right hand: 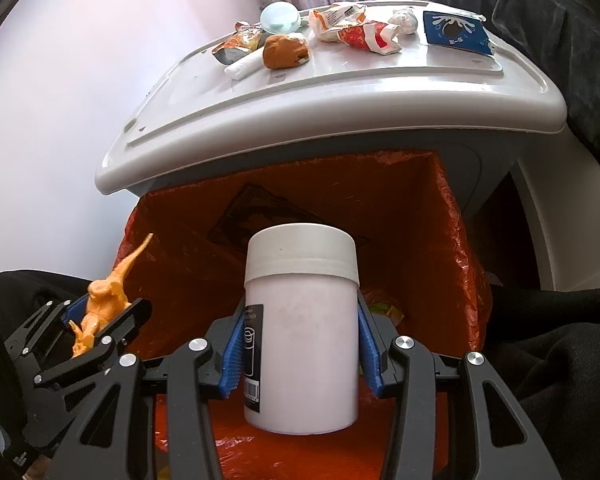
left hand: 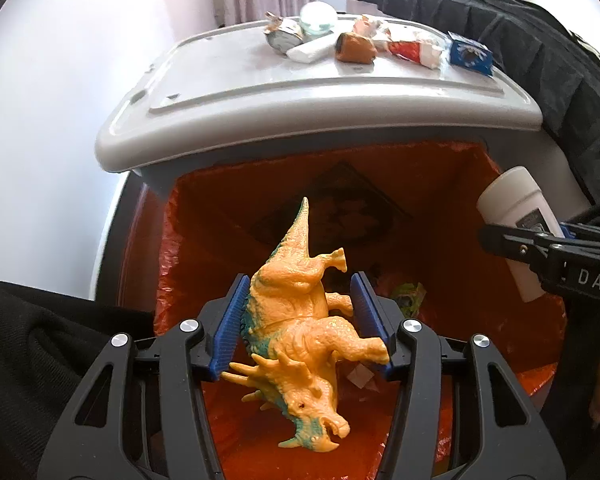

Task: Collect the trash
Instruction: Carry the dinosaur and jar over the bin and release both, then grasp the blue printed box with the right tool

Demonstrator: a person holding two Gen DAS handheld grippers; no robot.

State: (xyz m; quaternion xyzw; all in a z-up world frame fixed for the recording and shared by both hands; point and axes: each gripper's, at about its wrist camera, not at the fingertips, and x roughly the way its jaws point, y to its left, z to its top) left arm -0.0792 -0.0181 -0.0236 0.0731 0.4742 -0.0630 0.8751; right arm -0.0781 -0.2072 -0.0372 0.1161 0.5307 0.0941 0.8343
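Note:
My left gripper (left hand: pixel 300 320) is shut on an orange toy dinosaur (left hand: pixel 300 320), held head-down over the open orange-lined bin (left hand: pixel 440 208). It also shows in the right wrist view (right hand: pixel 104 300). My right gripper (right hand: pixel 300 344) is shut on a white plastic jar (right hand: pixel 304 328) with a white lid, held over the same bin (right hand: pixel 400 216). The jar shows in the left wrist view (left hand: pixel 516 216) at the right. Some trash (left hand: pixel 408 296) lies at the bottom of the bin.
The bin's grey lid (left hand: pixel 260 92) is raised behind the opening and carries several wrappers, a brown lump (right hand: pixel 286 52), a white roll (right hand: pixel 244 65), a clear dome (right hand: pixel 280 16) and a blue packet (right hand: pixel 454 34). Dark fabric (left hand: pixel 540 40) hangs at the right.

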